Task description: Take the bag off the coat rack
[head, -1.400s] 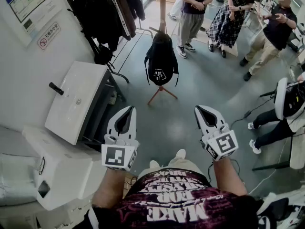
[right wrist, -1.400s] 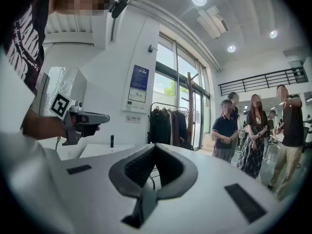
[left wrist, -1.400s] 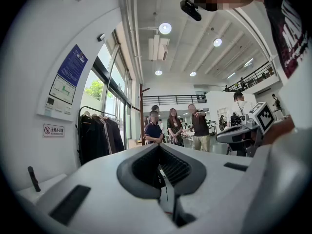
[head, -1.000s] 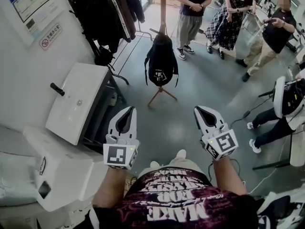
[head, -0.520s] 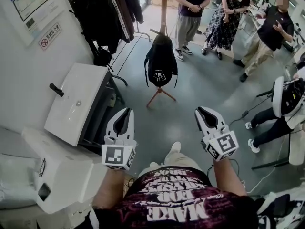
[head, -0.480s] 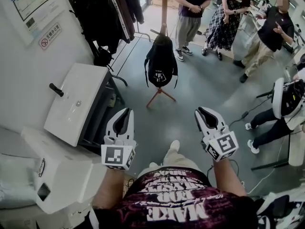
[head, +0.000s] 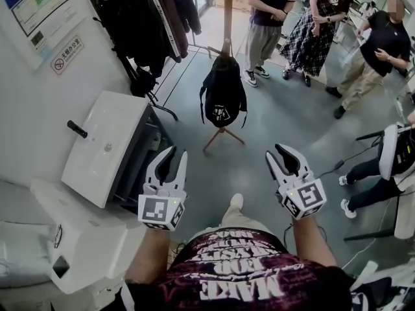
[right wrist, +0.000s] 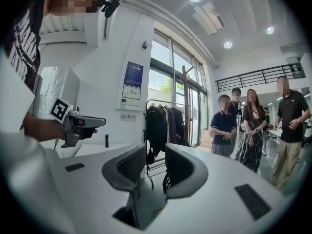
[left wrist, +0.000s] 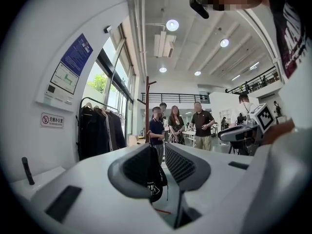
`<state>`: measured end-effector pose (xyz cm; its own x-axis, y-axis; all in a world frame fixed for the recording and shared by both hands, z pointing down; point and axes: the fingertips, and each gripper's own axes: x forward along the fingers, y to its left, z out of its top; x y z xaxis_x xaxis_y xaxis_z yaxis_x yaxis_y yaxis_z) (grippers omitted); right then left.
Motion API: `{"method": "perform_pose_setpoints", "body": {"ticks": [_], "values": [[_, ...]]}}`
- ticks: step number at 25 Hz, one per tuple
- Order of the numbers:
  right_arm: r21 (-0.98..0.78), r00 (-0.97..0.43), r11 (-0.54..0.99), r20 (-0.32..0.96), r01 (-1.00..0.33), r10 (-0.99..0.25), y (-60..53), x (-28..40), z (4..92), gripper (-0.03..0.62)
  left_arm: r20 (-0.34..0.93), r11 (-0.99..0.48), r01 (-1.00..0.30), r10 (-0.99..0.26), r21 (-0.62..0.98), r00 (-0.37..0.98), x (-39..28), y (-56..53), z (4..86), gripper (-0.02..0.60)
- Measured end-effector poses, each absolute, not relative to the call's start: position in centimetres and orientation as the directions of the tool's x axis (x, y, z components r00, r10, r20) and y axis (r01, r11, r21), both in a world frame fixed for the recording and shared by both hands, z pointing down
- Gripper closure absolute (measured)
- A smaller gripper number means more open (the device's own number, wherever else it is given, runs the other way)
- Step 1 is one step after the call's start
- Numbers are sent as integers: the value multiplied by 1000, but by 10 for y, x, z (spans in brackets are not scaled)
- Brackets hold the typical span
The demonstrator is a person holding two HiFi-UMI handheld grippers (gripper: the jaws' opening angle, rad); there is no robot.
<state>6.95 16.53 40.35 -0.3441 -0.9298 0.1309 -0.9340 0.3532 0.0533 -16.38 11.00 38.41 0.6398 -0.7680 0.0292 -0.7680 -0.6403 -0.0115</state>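
Note:
A black bag (head: 224, 96) hangs on the brown pole of the coat rack (head: 227, 15), whose splayed legs stand on the grey floor ahead of me. My left gripper (head: 172, 153) and right gripper (head: 277, 153) are held side by side at waist height, well short of the bag. Both point toward it. The jaws of the right gripper are opening, and nothing is between them. The left gripper (left wrist: 163, 152) also stands open and empty, with the bag (left wrist: 156, 182) far off in the gap between its jaws. In the right gripper view the right gripper (right wrist: 156, 161) frames only distant floor and hanging clothes.
A clothes rail with dark coats (head: 152, 18) stands left of the rack. White machines (head: 107, 144) line the wall on my left. Three people (head: 266, 18) stand beyond the rack. A seated person (head: 389, 167) and floor cables are at the right.
The jaws of both grippers have parted from shut to open. I have stepped slightly forward, with one foot now ahead. The bag still hangs where it was.

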Motion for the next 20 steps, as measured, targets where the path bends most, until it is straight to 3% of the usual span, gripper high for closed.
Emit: {"method": "perform_pose_setpoints", "body": {"ticks": [20], "values": [[23, -402, 409, 148, -912, -904, 52, 135, 410, 462, 72, -627, -779, -778, -18, 624, -92, 2, 392, 495]]}}
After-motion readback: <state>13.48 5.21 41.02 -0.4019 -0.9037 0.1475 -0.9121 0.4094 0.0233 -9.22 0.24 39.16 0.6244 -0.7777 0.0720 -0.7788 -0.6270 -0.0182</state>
